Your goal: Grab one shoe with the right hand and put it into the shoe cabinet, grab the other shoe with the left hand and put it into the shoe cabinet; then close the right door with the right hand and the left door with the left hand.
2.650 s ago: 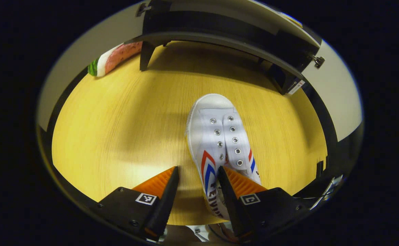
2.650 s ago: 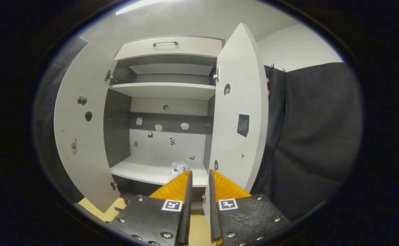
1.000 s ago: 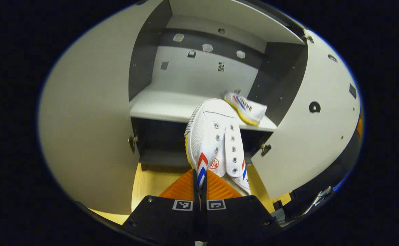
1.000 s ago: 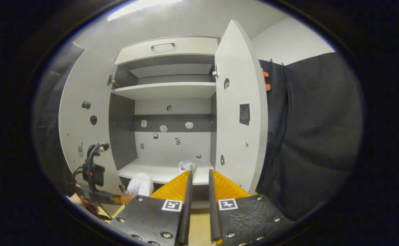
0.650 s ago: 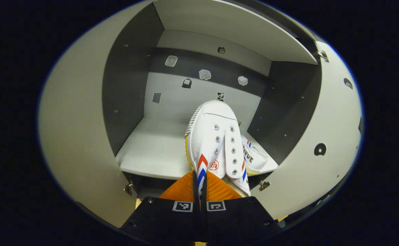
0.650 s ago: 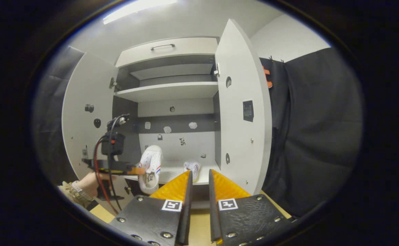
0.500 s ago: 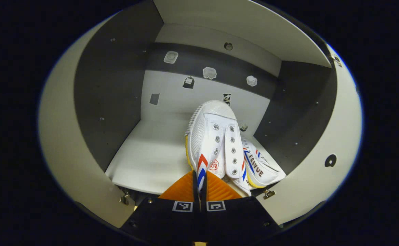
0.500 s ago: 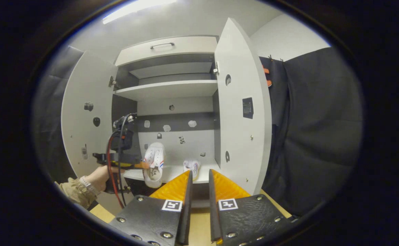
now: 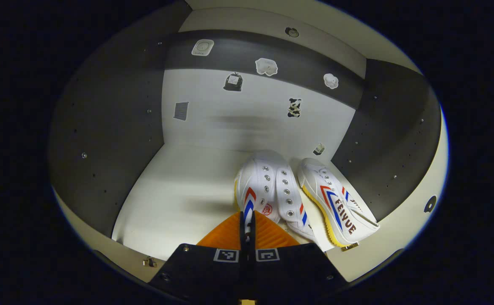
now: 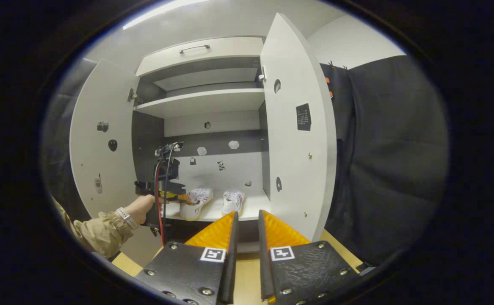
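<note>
The tall white shoe cabinet (image 10: 206,101) with dark grey inner side walls stands open. Its flat white left door (image 10: 98,156) and its flat white right door (image 10: 299,140) are both swung wide. Inside, the pale lower shelf (image 9: 179,199) carries both shoes.

The first white canvas shoe with red and blue chevrons and a yellow sole (image 9: 335,203) lies on the right of that shelf, tipped onto its side near the dark wall. Just beside it, to its left, is the second white canvas shoe of the same pattern (image 9: 268,190), toe pointing to the back panel. The left gripper (image 9: 247,224) is clamped on the heel-side edge of this second shoe. In the right gripper view a hand (image 10: 139,208) in a tan sleeve holds that gripper at the shelf front.

The right gripper (image 10: 247,228) waits outside, well apart from the shelf, its fingers drawn to a narrow gap with nothing between them.

The step in hand looks like the placing of the second shoe; whether its sole is fully down I cannot tell. The next move would call for the left fingers to part and back straight out without dragging the shoe. Then the right gripper would need to reach the right door.
</note>
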